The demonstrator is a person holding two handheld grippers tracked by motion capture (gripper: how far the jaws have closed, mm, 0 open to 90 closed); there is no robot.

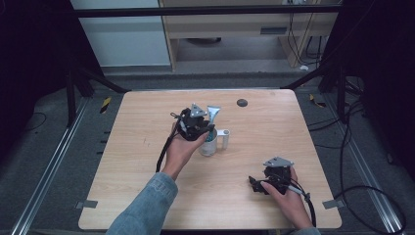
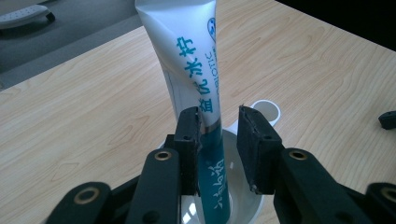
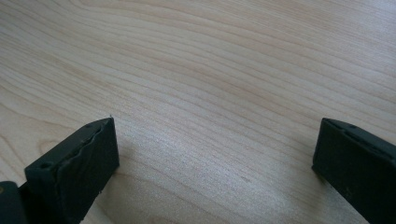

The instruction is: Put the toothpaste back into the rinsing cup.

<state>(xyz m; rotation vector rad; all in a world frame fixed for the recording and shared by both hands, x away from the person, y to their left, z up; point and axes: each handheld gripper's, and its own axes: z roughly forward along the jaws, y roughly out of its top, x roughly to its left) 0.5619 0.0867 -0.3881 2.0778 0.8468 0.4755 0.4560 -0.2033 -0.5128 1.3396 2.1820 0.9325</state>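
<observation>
Left gripper view: the left claw (image 2: 219, 140) stands slightly spread around a toothpaste tube (image 2: 191, 70) upright in a white cup (image 2: 243, 200). One pad touches it. The right claw (image 3: 215, 163) is spread wide over the desk (image 3: 210, 70).

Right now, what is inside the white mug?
A toothpaste tube stands in the white mug, leaning, its flat end up. The left gripper covers the mug's bottom, so anything else there is hidden.

A light wood-grain surface (image 1: 147, 196) carries the work, bare along its near edge. A small dark round disc (image 1: 242, 103) lies on it beyond the left tongs (image 1: 208, 128) and well apart from the right tongs (image 1: 253, 185). Behind the surface stands a pale wooden cabinet (image 1: 235, 24), with black cables (image 1: 362, 188) trailing over the grey floor (image 1: 49, 161) right of the right tongs.
</observation>
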